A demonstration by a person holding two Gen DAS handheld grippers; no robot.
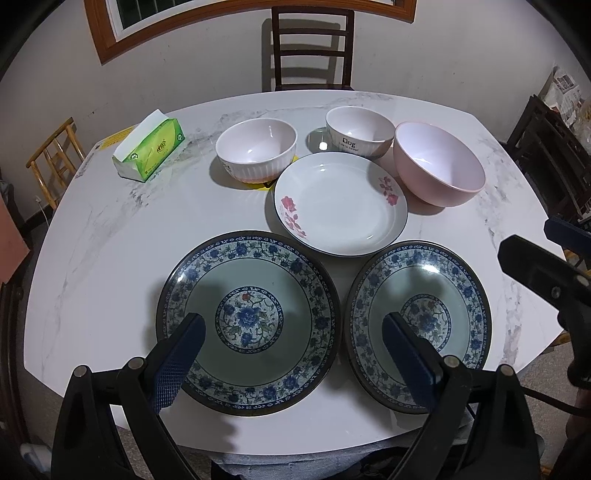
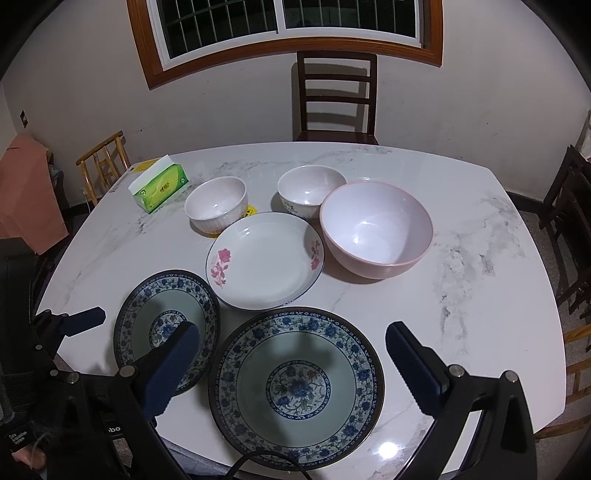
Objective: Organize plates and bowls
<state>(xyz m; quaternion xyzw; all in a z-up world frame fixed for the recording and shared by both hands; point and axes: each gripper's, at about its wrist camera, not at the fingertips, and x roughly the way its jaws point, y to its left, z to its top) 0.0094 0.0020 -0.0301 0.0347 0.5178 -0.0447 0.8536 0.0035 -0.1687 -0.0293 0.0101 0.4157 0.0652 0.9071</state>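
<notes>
1. The far bowl (image 1: 360, 131) read "Dog"; the smaller line beneath was illegible.
2. The green tissue pack (image 1: 151, 151) bore unreadable print at far left.
3. Two blue-patterned plates (image 1: 247, 321) (image 1: 419, 325) lay near, the floral plate (image 1: 340, 203) behind them on the tabletop (image 1: 110, 240).
4. The left gripper (image 1: 293, 354) and right gripper (image 2: 291, 362) hovered with jaws wide apart, holding nothing.

Two plates (image 1: 247, 321) (image 1: 417, 325) side by side in front, third plate (image 1: 340, 203) behind, three bowls (image 1: 256, 147) beyond

A wood-framed barred window (image 2: 291, 26) at twelve o'clock shows darkness outside. Below it, a dark chair (image 2: 336, 96) stands against the pale wall (image 2: 461, 110). A bamboo chair (image 2: 103, 162) sits at ten o'clock.
</notes>
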